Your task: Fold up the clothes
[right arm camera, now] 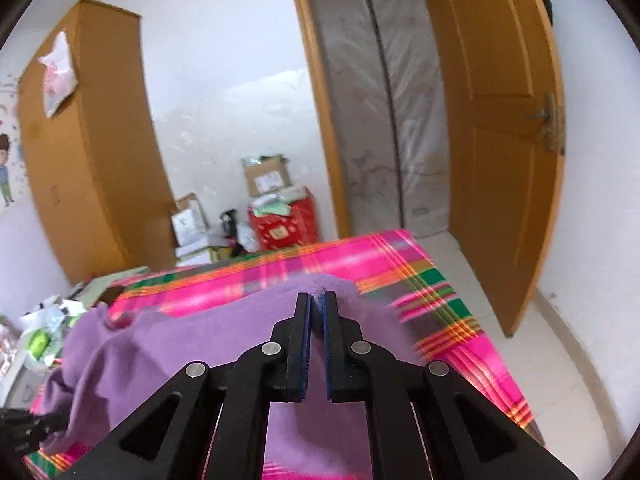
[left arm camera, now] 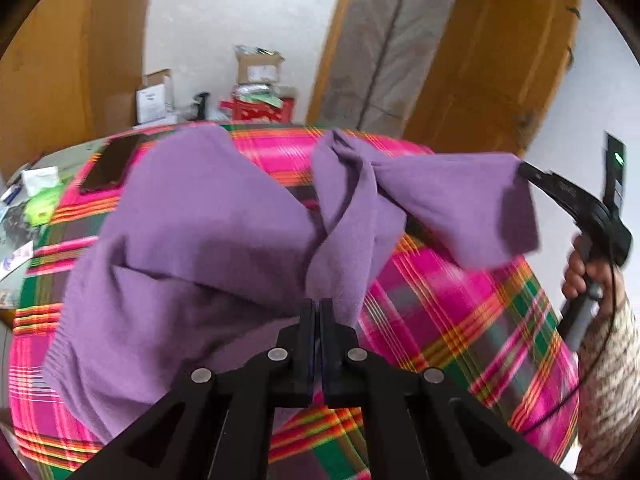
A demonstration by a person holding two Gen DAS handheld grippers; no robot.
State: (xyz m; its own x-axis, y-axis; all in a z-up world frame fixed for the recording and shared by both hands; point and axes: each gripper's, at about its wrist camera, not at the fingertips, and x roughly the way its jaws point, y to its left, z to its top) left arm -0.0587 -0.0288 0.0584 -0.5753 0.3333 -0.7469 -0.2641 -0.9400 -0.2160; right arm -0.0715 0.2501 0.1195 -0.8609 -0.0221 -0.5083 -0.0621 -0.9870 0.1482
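A purple garment (left arm camera: 192,232) hangs lifted over a bed with a pink plaid cover (left arm camera: 460,312). My left gripper (left arm camera: 317,304) is shut on a bunched fold of it near the middle. My right gripper (right arm camera: 317,298) is shut on another edge of the garment (right arm camera: 200,344); in the left wrist view it shows at the right (left arm camera: 524,168), held by a hand, with the cloth stretched between the two grippers. The left part of the garment drapes down onto the cover. In the right wrist view the left gripper's black body (right arm camera: 24,428) shows at the lower left.
A dark phone (left arm camera: 110,164) lies on the cover's far left corner. A cluttered side table (left arm camera: 28,204) with green and white items stands left of the bed. Boxes and a red bag (right arm camera: 280,224) sit by the far wall. A wardrobe (right arm camera: 88,152) and an open door (right arm camera: 500,120) flank them.
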